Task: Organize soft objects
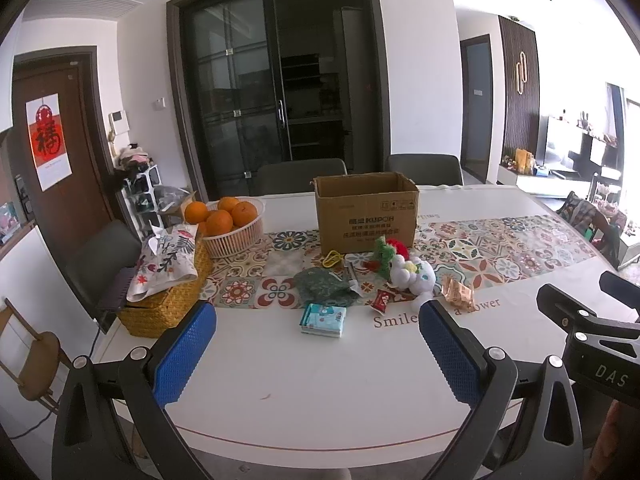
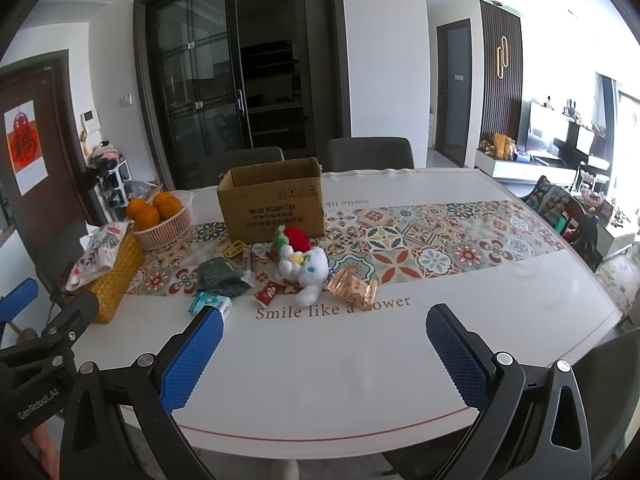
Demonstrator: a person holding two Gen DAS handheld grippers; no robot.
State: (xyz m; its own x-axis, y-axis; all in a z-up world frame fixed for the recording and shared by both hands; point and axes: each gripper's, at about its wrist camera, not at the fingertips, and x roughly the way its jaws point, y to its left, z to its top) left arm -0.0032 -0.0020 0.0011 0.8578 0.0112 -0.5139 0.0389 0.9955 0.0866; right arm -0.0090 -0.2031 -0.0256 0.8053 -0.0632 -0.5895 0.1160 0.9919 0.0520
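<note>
Soft white plush toy (image 2: 310, 270) lies on the white surface (image 2: 340, 360) before an open brown cardboard box (image 2: 272, 204); both grippers' jaws are spread, empty. Risk: nearby crinkly snack wrappers (image 2: 354, 288) snagging during grasp.

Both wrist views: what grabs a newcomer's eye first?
Probably the open cardboard box standing on the patterned runner at mid-table, with a cluster of small things in front of it: a white plush toy, a green cloth and a tissue pack. To the left sits a basket of oranges. Both tools, left and right, hang open and empty over the near table edge.
</note>
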